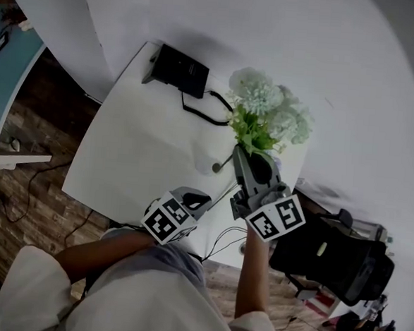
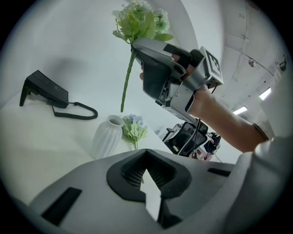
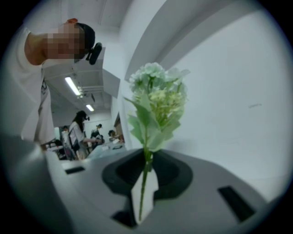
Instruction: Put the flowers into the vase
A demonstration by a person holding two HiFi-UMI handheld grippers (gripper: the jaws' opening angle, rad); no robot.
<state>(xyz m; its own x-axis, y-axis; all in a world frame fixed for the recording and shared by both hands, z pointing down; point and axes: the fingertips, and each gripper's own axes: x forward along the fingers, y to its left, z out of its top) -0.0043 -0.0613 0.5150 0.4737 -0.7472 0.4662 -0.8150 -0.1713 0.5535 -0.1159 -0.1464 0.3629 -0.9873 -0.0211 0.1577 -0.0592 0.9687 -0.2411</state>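
Right gripper view: your right claw (image 3: 145, 194) clamped flower (image 3: 155, 98) by stem, bloom up, likely so tip could drop into vase (image 2: 107, 136) just below, table's (image 2: 41, 151) right side. Left claw (image 2: 150, 194) closed, empty.

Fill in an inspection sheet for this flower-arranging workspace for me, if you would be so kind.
Surface: white tabletop, no spills seen.
Job's things: white ribbed vase upright; pale blue flower sprig close beside it; green-white flower stem held in the air.
Clutter: black wedge-shaped device.
Grippers: right tongs shut on the green-white flower stem; left tongs shut, nothing in them.
Cables: black cable running from the device.
Surroundings: black office chair, wood-patterned floor.
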